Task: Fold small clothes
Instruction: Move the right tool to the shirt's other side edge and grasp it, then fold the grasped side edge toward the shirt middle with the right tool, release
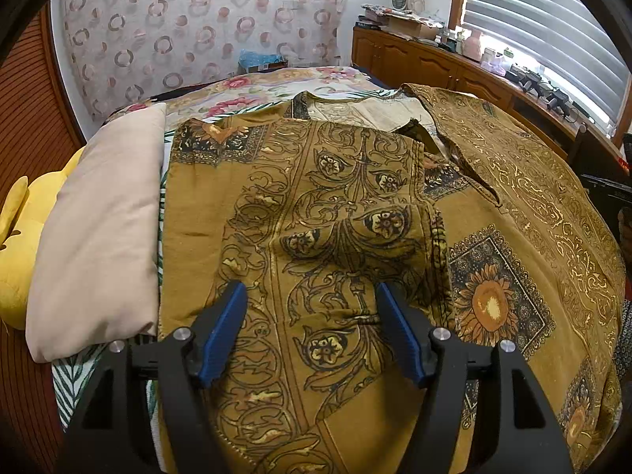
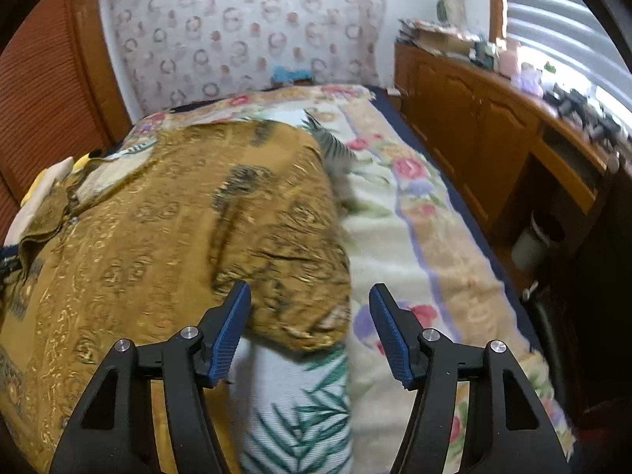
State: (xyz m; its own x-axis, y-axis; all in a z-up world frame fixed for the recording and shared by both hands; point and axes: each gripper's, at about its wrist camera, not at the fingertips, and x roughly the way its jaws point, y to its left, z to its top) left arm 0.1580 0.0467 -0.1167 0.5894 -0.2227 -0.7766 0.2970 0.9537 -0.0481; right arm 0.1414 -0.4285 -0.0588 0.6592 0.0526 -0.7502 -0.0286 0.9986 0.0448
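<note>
1. Garment (image 1: pixel 316 213): a mustard-coloured printed top with scrollwork and sunflower panels lies spread across the bed, neckline toward the far end. One side panel is folded inward over the middle; the other side lies flat toward the bed's right edge.
2. In the right wrist view the garment (image 2: pixel 166 213) covers the left half of the bed, and its rounded edge stops short of the right edge. This view is blurred, so fine detail cannot be read.
3. Left gripper (image 1: pixel 310 296): jaws apart, blue pads standing either side of the folded panel. The pads do not press on the cloth; whether the tips touch it cannot be told.
4. Right gripper (image 2: pixel 310 296): jaws apart, nothing clamped. The left pad sits over the garment's near edge, the right pad over the floral blanket (image 2: pixel 414 237).
5. A leaf-print cloth (image 2: pixel 308 403) lies under the garment at the near edge of the bed.
6. A beige pillow (image 1: pixel 98 221) lies along the bed's left edge, just beside the garment; a yellow soft toy (image 1: pixel 15 245) is beyond it.
7. A wooden cabinet (image 1: pixel 434 63) with clutter on top runs along the bed's right side beneath window blinds (image 1: pixel 553 12).
</note>
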